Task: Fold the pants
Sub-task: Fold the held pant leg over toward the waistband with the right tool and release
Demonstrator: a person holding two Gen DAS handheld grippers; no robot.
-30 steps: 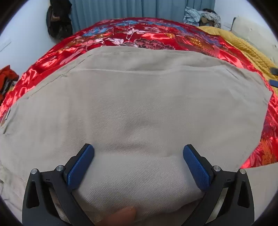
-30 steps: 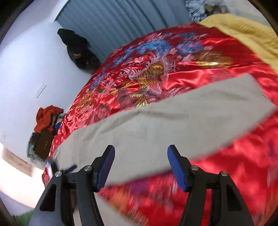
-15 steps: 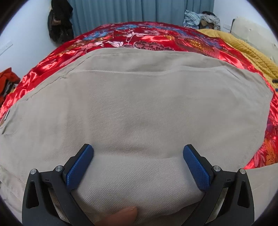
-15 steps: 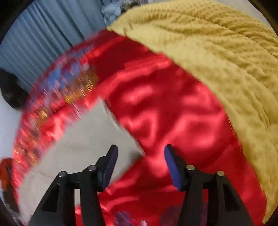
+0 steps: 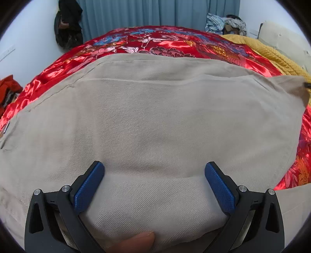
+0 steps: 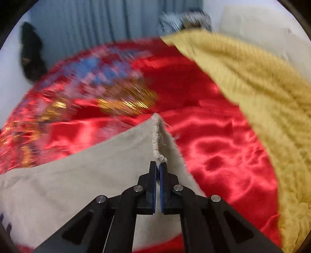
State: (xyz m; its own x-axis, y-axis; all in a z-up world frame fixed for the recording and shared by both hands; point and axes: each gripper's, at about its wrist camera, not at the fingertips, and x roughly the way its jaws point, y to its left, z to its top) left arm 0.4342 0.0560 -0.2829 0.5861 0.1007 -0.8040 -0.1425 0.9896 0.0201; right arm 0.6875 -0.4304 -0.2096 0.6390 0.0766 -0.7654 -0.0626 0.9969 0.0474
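The beige pants (image 5: 155, 116) lie spread on a red patterned satin bedspread (image 5: 165, 40). My left gripper (image 5: 154, 184) is open, its blue pads (image 5: 88, 186) resting wide apart on the folded near part of the pants; a fingertip (image 5: 140, 241) shows below. My right gripper (image 6: 159, 167) is shut on the frayed hem corner of a pant leg (image 6: 157, 136) and lifts it off the bedspread (image 6: 213, 146). That lifted corner also shows at the right edge of the left wrist view (image 5: 297, 85).
A yellow knitted blanket (image 6: 262, 97) lies on the bed's right side, also seen in the left wrist view (image 5: 272, 56). Blue curtains (image 5: 155, 13) hang behind. Dark clothes (image 5: 68, 25) hang at the back left; an orange garment (image 5: 7, 89) lies at the left.
My right gripper swung right to the pant leg's end, closed on the hem corner and raised it. My left gripper stayed open on the pants.
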